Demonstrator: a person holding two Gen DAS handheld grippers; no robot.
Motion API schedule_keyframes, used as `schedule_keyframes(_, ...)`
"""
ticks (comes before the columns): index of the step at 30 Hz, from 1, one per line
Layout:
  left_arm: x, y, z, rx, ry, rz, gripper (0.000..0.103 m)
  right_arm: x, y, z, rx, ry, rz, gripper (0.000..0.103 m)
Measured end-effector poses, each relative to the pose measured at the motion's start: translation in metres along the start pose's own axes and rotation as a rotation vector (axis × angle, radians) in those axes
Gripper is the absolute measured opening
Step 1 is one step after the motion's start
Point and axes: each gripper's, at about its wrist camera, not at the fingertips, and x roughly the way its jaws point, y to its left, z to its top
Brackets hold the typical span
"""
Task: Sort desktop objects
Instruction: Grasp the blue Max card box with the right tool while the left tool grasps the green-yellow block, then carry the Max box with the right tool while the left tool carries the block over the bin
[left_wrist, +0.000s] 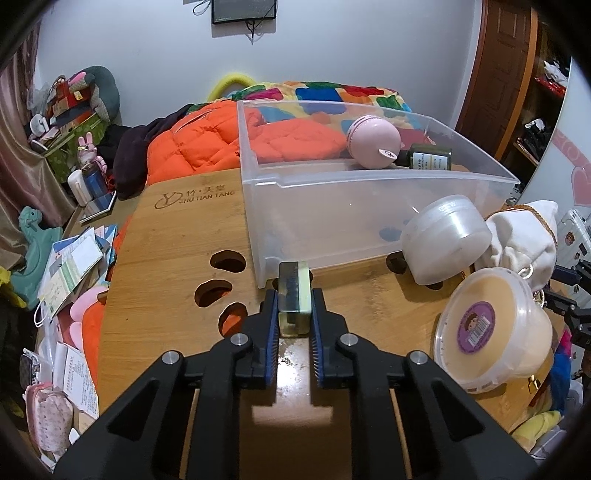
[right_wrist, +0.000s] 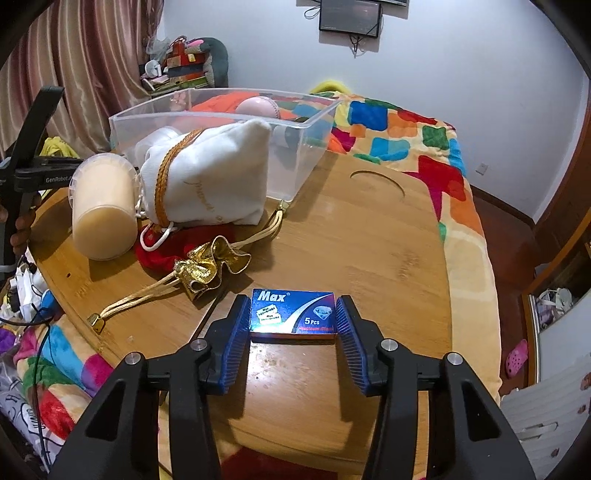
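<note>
My left gripper (left_wrist: 294, 300) is shut on a small clear block with a green side (left_wrist: 293, 297), held just in front of the near wall of a clear plastic bin (left_wrist: 332, 221). The bin holds a pink ball (left_wrist: 373, 144) and a dark green bottle (left_wrist: 428, 157). My right gripper (right_wrist: 293, 312) stands around a blue "Max" box (right_wrist: 293, 312) that lies on the bamboo table (right_wrist: 351, 240); its pads sit at the box's two sides. The bin also shows in the right wrist view (right_wrist: 295, 162).
A frosted white jar (left_wrist: 443, 236), a round tub with a purple label (left_wrist: 491, 328) and a white drawstring pouch (right_wrist: 210, 177) lie right of the bin. A red cloth with gold bag and cords (right_wrist: 207, 266) lies near the blue box. Bedding and clutter surround the table.
</note>
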Motion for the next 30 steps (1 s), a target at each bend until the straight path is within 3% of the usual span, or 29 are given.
schedule_keyframes(16, -0.028, -0.013, -0.002, 0.028, -0.057, -0.001, 0.015, -0.029, -0.005, 0.010, 0.022, -0.066, -0.004, 0.044)
schedule_keyframes(30, -0.069, -0.021, 0.006, 0.055, -0.136, 0.005, 0.015, -0.061, 0.009, 0.038, -0.057, -0.146, -0.033, 0.044)
